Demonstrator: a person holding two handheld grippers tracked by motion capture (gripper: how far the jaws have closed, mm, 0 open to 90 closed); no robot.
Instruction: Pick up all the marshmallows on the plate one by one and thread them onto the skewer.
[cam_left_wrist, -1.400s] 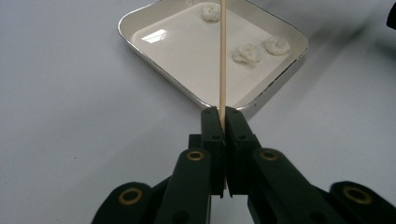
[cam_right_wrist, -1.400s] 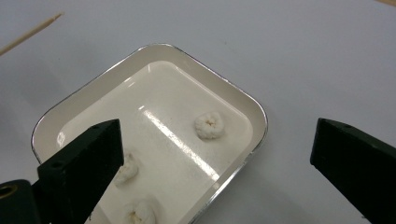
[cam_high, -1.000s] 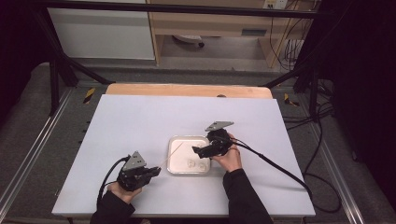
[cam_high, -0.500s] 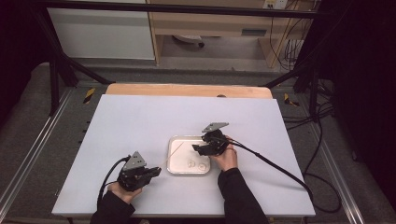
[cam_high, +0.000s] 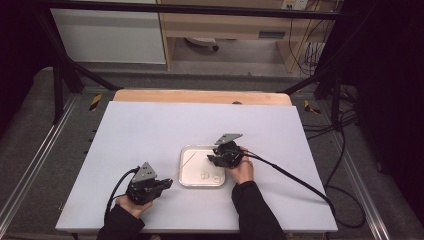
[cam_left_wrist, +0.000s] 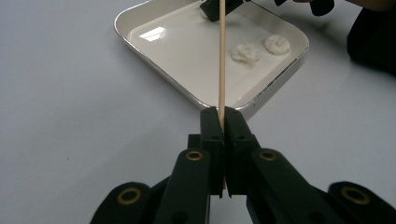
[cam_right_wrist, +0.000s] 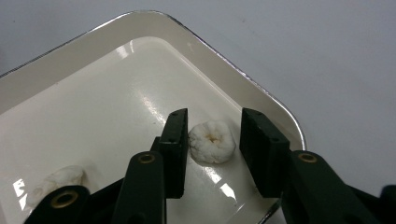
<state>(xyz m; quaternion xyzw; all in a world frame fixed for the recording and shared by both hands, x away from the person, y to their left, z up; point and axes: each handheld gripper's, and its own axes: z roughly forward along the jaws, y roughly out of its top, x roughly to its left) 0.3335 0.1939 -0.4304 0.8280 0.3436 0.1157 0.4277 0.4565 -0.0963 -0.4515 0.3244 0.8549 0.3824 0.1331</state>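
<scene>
Jaws of the right gripper (cam_right_wrist: 214, 135) have just been closing, and one white ring-shaped piece (cam_right_wrist: 212, 141) is seen between them: the left pad is touching it or nearly so, while a gap is kept at the right pad, so no pinch is made yet. That piece is lying in the cream tray (cam_right_wrist: 84, 60), close to its corner at four o'clock in the right gripper view. A second white piece (cam_right_wrist: 58, 179) is glimpsed at eight o'clock, partly hidden behind the jaw. From the left gripper view, two white pieces (cam_left_wrist: 261, 49) are counted at the tray's two o'clock side. One thin wooden skewer (cam_left_wrist: 221, 51) is clamped by the left gripper (cam_left_wrist: 222, 123), its jaws pressed together on the stick, which is pointed toward twelve o'clock over the tray. Seen from above, one tray is set on the white table (cam_high: 150, 130), with the left gripper at seven o'clock of it.
</scene>
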